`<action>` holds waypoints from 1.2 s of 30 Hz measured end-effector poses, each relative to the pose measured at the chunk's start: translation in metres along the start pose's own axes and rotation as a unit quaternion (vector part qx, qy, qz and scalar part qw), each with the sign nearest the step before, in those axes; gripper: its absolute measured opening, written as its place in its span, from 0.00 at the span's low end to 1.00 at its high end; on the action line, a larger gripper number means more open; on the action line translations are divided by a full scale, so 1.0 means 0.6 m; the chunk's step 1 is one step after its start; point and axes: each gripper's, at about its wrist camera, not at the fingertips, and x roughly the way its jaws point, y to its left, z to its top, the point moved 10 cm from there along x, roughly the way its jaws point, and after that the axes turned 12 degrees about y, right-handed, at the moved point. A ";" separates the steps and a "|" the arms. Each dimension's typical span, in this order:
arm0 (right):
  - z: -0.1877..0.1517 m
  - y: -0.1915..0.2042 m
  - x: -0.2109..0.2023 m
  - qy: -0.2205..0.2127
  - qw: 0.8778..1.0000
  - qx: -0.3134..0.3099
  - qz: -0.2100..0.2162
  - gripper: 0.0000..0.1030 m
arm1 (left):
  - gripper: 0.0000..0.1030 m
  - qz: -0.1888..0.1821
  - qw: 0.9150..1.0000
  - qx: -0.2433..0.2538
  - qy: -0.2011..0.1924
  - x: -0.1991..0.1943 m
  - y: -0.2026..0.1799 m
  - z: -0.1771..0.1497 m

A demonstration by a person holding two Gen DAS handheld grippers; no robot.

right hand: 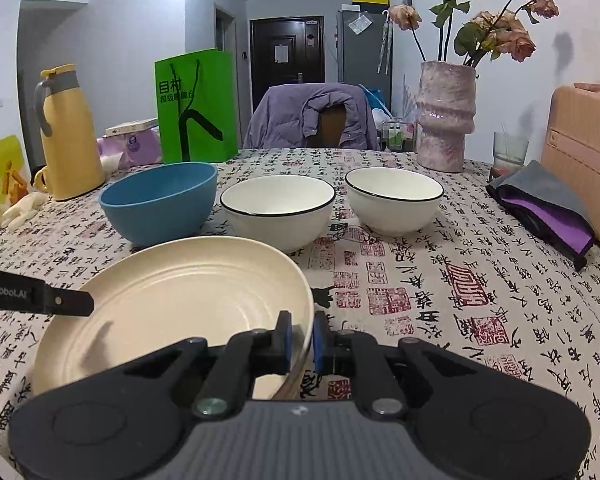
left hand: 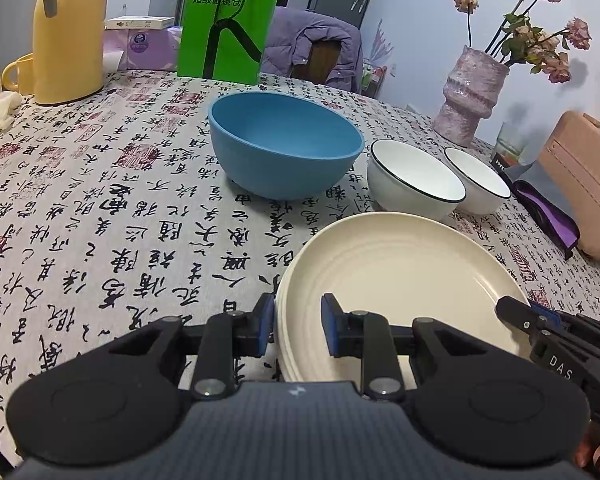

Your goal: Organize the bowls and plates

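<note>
A stack of cream plates (left hand: 396,280) lies on the patterned tablecloth; it also shows in the right wrist view (right hand: 172,300). My left gripper (left hand: 298,326) is open, its jaws astride the stack's left rim. My right gripper (right hand: 302,338) is shut on the top plate's right rim, and it shows at the right in the left wrist view (left hand: 512,312). Behind the plates stand a blue bowl (left hand: 284,148), a white bowl with a black rim (left hand: 414,178) and a second such bowl (left hand: 478,182). In the right wrist view they are the blue bowl (right hand: 160,200) and the white bowls (right hand: 278,208) (right hand: 394,198).
A yellow jug (left hand: 70,32), a yellow mug (left hand: 18,74) and a green paper bag (left hand: 230,20) stand at the back left. A pink vase with dried roses (left hand: 474,92), a glass (right hand: 510,152), a pink case (left hand: 580,184) and a grey-purple cloth (right hand: 544,208) are at the right. A chair with a purple jacket (right hand: 312,120) is behind the table.
</note>
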 end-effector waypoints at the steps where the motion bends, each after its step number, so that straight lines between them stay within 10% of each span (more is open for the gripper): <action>1: 0.000 0.000 0.000 0.000 1.000 0.000 0.001 0.11 | 0.25 0.001 1.000 0.001 -0.001 0.000 0.000 0.001; 5: 0.005 -0.008 -0.005 -0.005 0.999 0.023 0.031 0.16 | 0.41 0.014 1.000 0.005 -0.018 -0.010 0.001 0.008; 13: 0.017 -0.014 -0.038 -0.038 0.997 0.037 0.055 0.76 | 1.00 0.058 0.994 0.024 -0.091 -0.059 0.021 0.023; 18: 0.020 -0.007 -0.052 -0.044 0.996 0.043 0.063 1.00 | 1.00 0.058 0.991 0.028 -0.116 -0.089 0.030 0.020; 36: 0.038 0.046 -0.106 -0.053 0.996 0.024 0.061 1.00 | 1.00 0.082 0.984 0.023 -0.159 -0.193 0.082 0.011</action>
